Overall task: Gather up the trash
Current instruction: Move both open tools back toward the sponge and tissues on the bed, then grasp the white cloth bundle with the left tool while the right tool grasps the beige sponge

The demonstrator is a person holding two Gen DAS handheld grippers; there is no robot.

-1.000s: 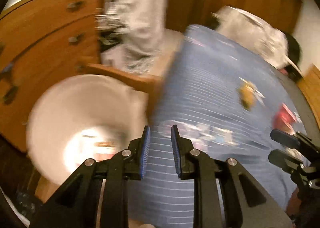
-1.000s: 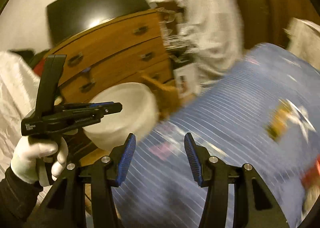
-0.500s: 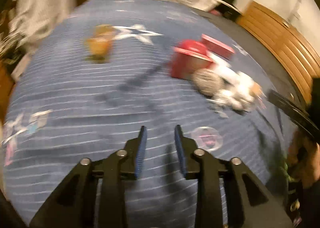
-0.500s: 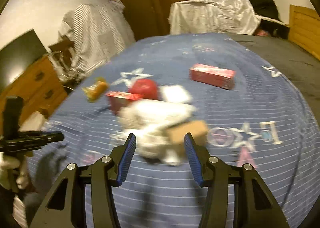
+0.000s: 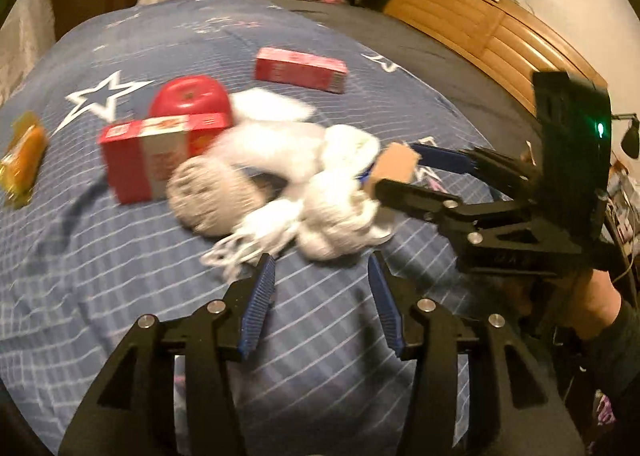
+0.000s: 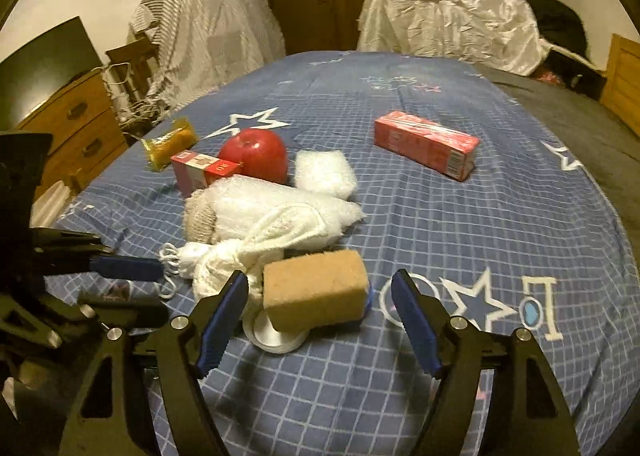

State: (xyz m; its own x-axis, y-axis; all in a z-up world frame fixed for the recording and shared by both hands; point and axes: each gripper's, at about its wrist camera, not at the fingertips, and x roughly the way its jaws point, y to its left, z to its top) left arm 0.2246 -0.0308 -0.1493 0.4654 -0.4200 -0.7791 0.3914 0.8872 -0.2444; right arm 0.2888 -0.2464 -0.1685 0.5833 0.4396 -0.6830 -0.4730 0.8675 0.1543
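The tan sponge sits on the blue bedspread, perched on what looks like a tape roll, right between the right gripper's wide-open, empty fingers. Reaching step: next it must ease forward and close. The left gripper, also spread and empty, faces the white cloth pile.

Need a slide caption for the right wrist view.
Open right gripper approaches a tan sponge beside white cloths on the blue bedspread.
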